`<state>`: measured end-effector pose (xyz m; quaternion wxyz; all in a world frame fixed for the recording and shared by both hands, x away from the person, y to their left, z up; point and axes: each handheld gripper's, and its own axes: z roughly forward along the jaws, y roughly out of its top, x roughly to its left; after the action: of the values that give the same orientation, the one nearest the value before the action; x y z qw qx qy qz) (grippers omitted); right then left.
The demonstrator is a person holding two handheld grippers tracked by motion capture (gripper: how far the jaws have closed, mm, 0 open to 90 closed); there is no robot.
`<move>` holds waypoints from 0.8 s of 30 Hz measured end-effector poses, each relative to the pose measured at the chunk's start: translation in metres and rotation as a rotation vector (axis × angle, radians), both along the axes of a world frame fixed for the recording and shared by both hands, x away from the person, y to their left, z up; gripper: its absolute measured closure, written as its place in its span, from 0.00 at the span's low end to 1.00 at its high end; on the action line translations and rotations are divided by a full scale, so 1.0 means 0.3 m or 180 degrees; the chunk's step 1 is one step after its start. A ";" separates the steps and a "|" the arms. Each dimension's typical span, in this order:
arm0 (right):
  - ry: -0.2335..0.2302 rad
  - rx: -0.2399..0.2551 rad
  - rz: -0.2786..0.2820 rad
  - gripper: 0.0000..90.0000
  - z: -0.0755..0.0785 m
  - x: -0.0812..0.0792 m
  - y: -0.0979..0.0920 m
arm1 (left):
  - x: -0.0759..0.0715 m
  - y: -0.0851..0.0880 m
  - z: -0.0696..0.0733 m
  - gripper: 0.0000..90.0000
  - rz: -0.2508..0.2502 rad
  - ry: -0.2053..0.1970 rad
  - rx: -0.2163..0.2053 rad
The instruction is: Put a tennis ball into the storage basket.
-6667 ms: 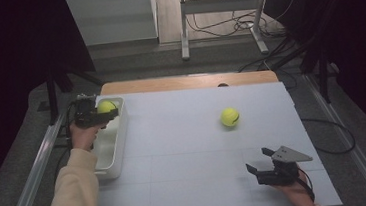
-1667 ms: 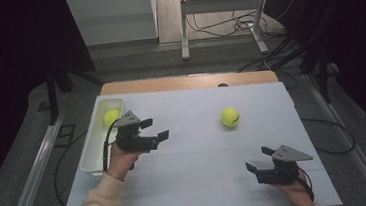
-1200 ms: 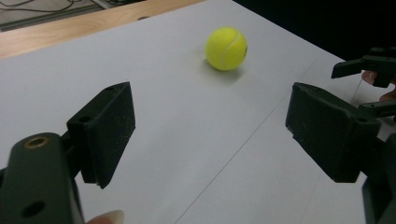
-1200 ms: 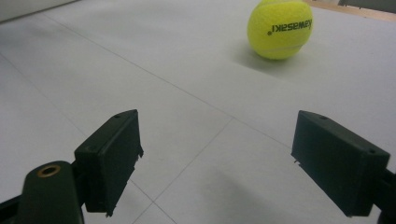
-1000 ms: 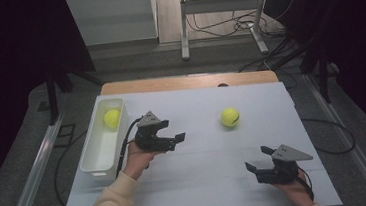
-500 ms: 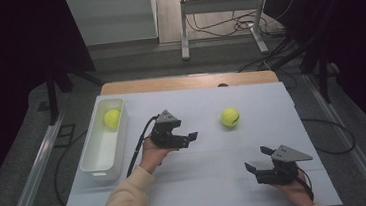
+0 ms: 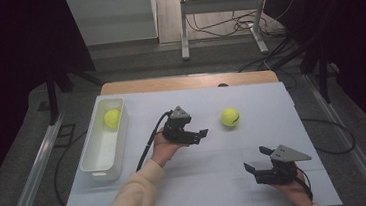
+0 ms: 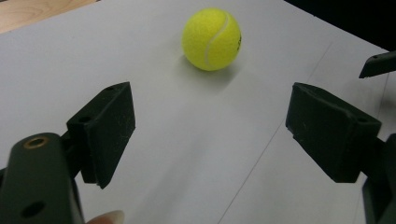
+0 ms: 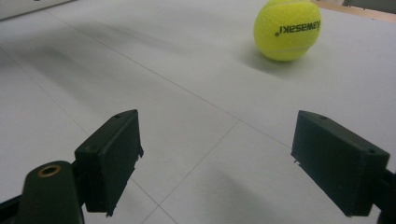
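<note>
our left gripper (image 7: 197,135) has crossed from the white bin (image 7: 91,161) at the table's left edge to the middle of the white table (image 7: 189,193) over the last few seconds, and its jaws stand wide with nothing between them. one ball (image 7: 112,118) now lies in the bin's far end, where earlier we held it over the bin. we judge that drop done and the move now under way to be a reach for the second tennis ball (image 7: 230,117), which sits loose on the table just ahead of the left gripper, near but not touching. our right gripper (image 7: 257,164) has not moved; it rests low at the near right, jaws wide and empty, well apart from the ball. we count two yellow tennis balls, one bin, two grippers.
</note>
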<state>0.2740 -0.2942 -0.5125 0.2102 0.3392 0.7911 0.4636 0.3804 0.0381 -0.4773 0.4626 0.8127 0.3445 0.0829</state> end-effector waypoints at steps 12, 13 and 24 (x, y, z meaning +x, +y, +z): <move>-0.0003 -0.0012 0.0015 0.18 0.001 -0.001 0.012 | 0.033 -0.033 -0.032 0.19 0.0024 0.0054 0.0038; -0.0003 -0.0012 0.0015 0.18 0.001 -0.001 0.012 | 0.033 -0.033 -0.032 0.19 0.0024 0.0054 0.0038; -0.0012 0.0001 0.0018 0.18 0.005 -0.006 0.012 | 0.053 -0.061 -0.028 0.19 0.0031 0.0065 0.0081</move>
<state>0.2723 -0.2905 -0.5111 0.2104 0.3361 0.7916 0.4650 0.3963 0.0199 -0.4856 0.4483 0.8177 0.3520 0.0813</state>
